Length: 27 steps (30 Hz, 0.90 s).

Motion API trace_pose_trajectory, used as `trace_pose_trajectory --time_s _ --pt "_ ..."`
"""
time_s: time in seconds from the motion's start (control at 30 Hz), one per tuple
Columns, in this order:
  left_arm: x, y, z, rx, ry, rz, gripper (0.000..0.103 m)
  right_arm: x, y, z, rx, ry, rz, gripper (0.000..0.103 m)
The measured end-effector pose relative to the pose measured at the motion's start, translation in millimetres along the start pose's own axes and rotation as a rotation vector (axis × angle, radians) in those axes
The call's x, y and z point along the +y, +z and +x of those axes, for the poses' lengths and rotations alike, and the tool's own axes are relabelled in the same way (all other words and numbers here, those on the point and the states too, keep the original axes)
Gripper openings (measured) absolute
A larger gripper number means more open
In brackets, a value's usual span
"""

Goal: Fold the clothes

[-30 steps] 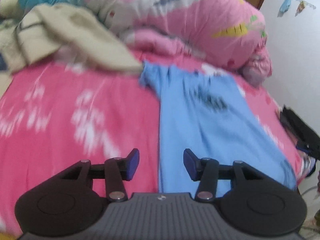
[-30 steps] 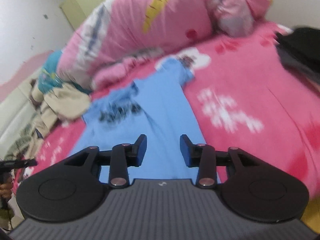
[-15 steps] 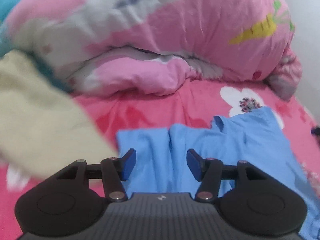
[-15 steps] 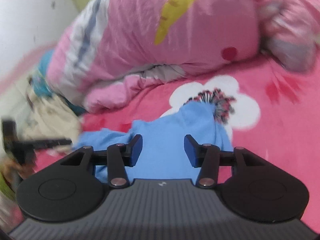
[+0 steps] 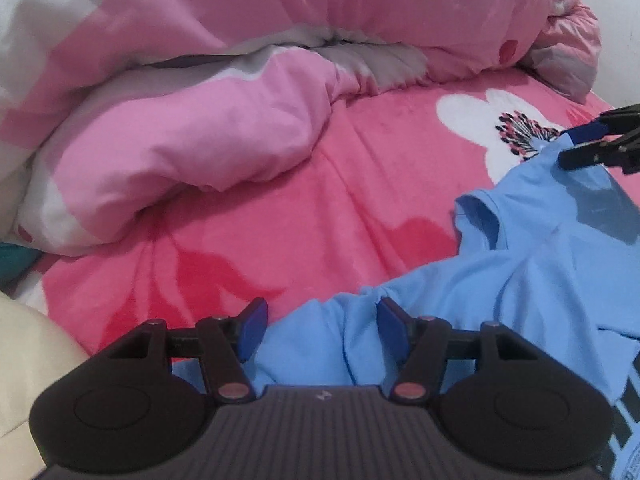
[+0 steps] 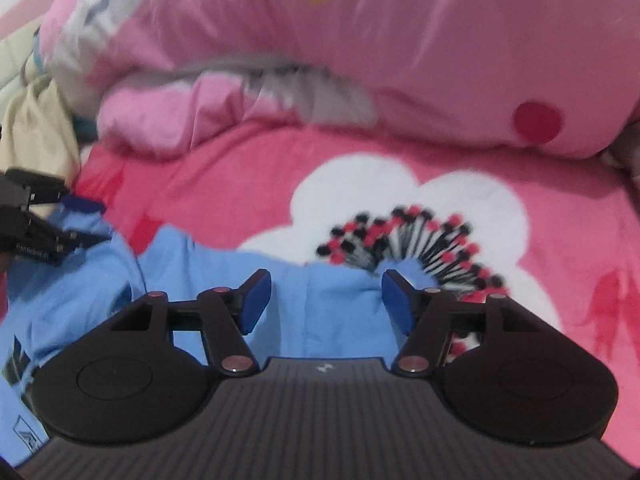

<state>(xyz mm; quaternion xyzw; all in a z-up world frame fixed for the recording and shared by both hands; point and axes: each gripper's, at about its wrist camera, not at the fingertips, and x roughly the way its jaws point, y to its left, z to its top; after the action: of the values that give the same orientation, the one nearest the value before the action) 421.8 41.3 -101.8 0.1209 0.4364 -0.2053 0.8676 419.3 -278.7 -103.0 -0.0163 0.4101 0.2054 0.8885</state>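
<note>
The blue T-shirt point(image 5: 520, 280) is lying flat on the pink bed sheet point(image 5: 360, 184), its top edge sitting between the spread-apart fingers of both the left gripper point(image 5: 320, 320) and the right gripper point(image 6: 324, 296) (each near a shoulder).

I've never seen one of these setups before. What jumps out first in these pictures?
A light blue T-shirt lies rumpled on a bright pink bedsheet printed with a big white flower. A puffy pink quilt is heaped behind it. Two open black grippers with blue pads, left and right, sit over the shirt's edge.
</note>
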Motion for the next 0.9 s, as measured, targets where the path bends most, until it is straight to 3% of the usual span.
trace_pose_trajectory --time_s 0.03,0.07,0.13,0.17,0.2,0.33,0.43,0.7,0.8,0.87,0.9 --pt "-2 -2 0 -0.009 0.004 0.006 0.049 2 -1 3 0.013 -0.004 -0.004 0.046" --pt "-5 -3 -2 -0.016 0.005 0.01 0.044 3 -2 7 0.027 -0.007 -0.008 0.019" --pt "-11 -5 -6 -0.03 0.013 0.016 0.021 6 -3 -2 -0.008 -0.015 -0.006 0.009" --pt "-15 -7 -10 -0.039 0.024 0.026 0.016 8 -4 -7 -0.027 -0.018 -0.006 0.008" --pt "-18 -8 -13 -0.046 0.035 0.034 0.009 7 -4 -17 -0.061 -0.032 -0.001 0.008" --pt "-12 -14 -31 -0.068 0.058 0.002 0.007 0 -10 -59 -0.177 -0.103 0.031 0.008" --pt "1 -20 -38 -0.079 0.1 -0.045 0.006 -16 -17 -75 -0.204 -0.151 0.071 0.008" --pt "40 -43 -47 -0.079 0.209 -0.249 0.006 -65 -55 -62 -0.122 -0.225 0.254 0.009" --pt "43 -47 -47 -0.057 0.223 -0.263 0.009 -74 -63 -60 -0.1 -0.216 0.294 0.02" --pt "41 -45 -54 -0.061 0.25 -0.245 0.013 -75 -61 -69 -0.115 -0.234 0.297 0.04" --pt "41 -44 -60 -0.067 0.266 -0.238 0.02 -75 -60 -77 -0.133 -0.25 0.286 0.046"
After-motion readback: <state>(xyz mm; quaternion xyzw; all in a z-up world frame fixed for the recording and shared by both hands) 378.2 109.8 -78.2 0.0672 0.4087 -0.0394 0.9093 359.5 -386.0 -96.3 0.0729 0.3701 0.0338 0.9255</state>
